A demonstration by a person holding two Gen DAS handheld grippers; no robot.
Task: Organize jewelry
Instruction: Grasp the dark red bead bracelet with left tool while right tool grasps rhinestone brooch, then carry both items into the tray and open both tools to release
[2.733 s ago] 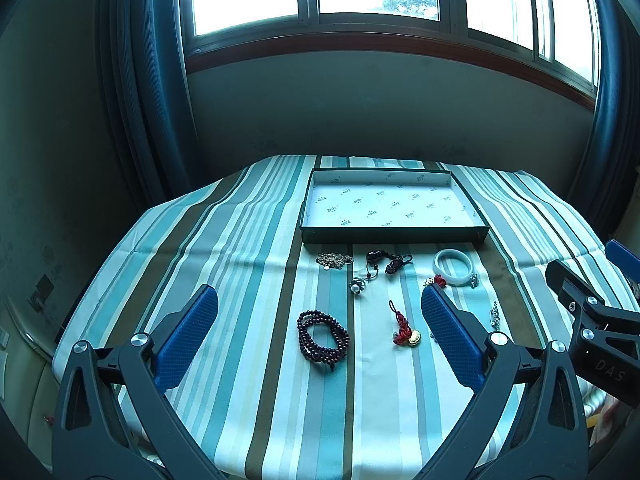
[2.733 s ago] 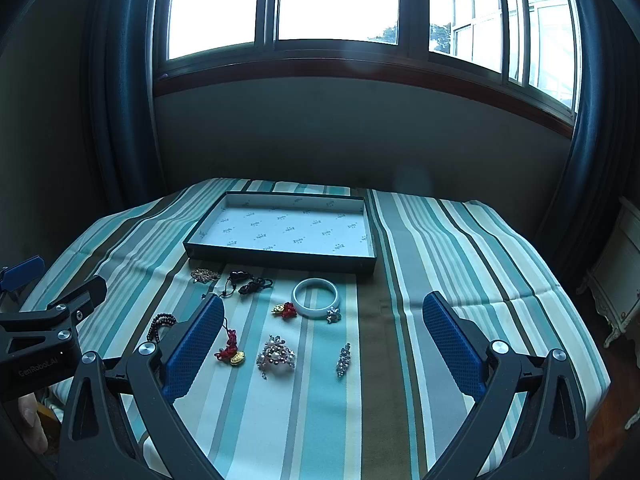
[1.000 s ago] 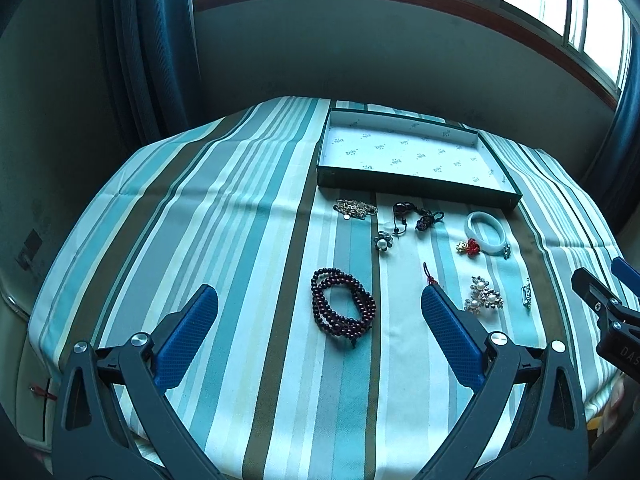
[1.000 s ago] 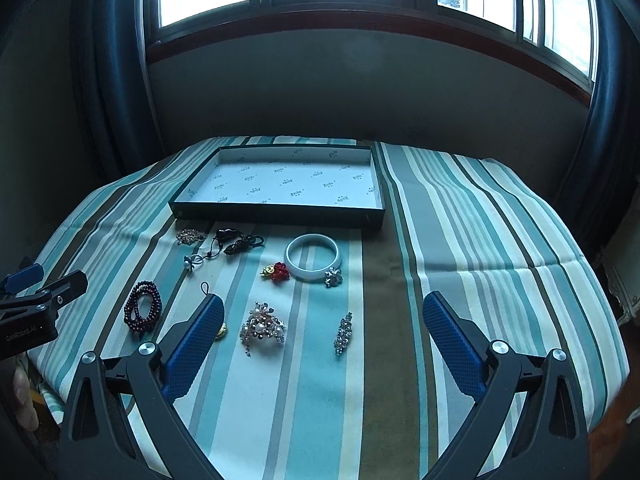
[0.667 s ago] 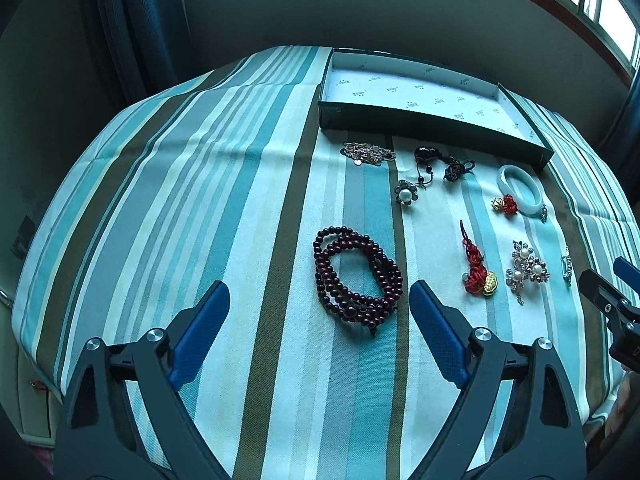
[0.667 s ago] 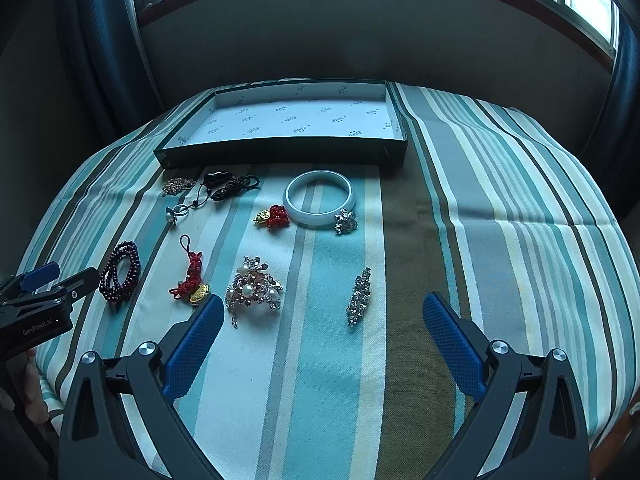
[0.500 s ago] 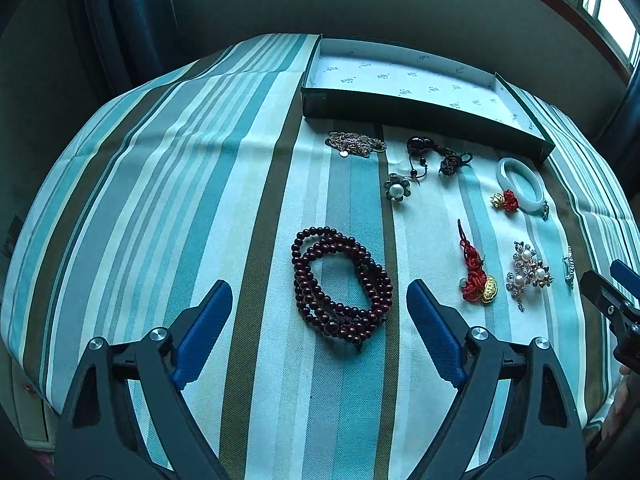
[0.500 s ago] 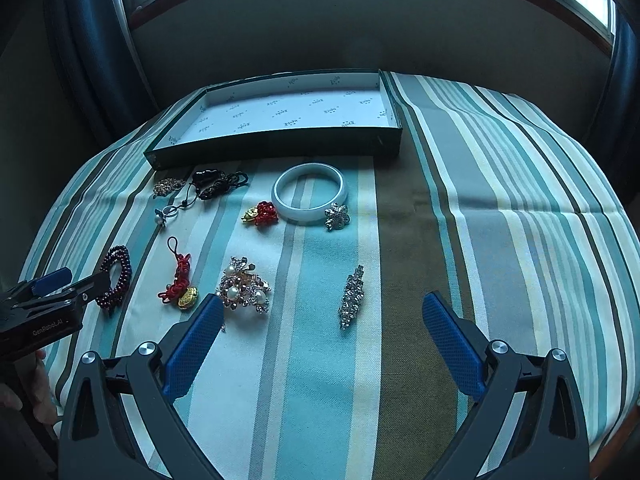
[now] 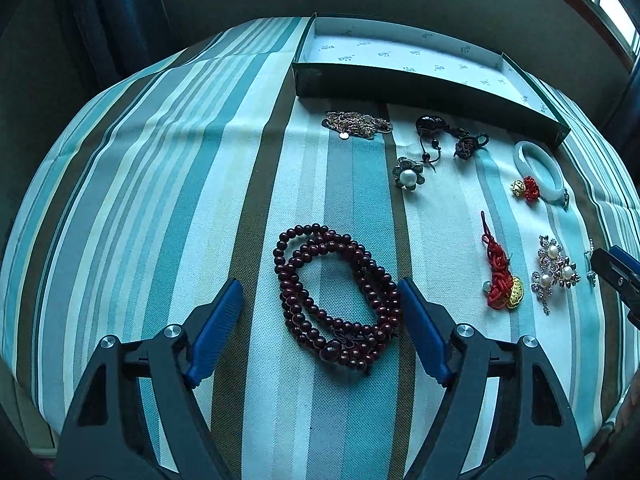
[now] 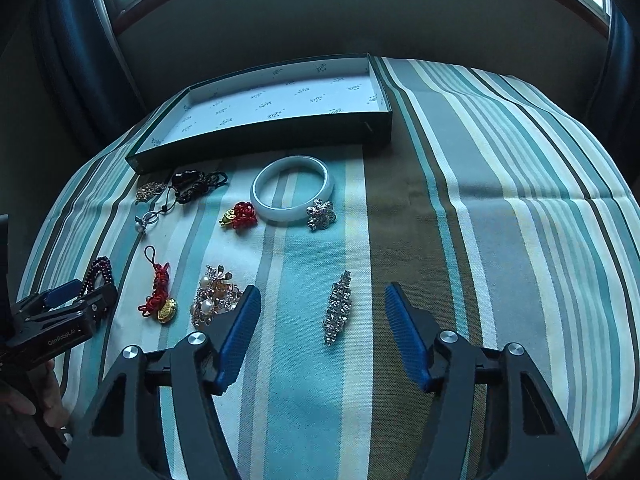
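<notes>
My left gripper (image 9: 320, 296) is open, its blue pads on either side of a dark red bead bracelet (image 9: 336, 300) lying on the striped cloth. My right gripper (image 10: 322, 304) is open around a long silver rhinestone clip (image 10: 338, 307) without touching it. An empty dark green tray (image 10: 256, 146) with white lining stands at the back; it also shows in the left wrist view (image 9: 420, 88). The left gripper shows at the left edge of the right wrist view (image 10: 60, 316).
On the cloth lie a white bangle (image 10: 292, 192), a red knot charm (image 10: 160, 288), a pearl brooch (image 10: 214, 300), a small silver flower (image 10: 320, 214), a red-gold charm (image 10: 240, 215), black cord pieces (image 10: 196, 184), a gold chain (image 9: 358, 124) and a pearl flower (image 9: 408, 176).
Both grippers have come down and forward toward the table. The left now brackets the bead bracelet, the right brackets the silver clip. Both jaws have narrowed somewhat.
</notes>
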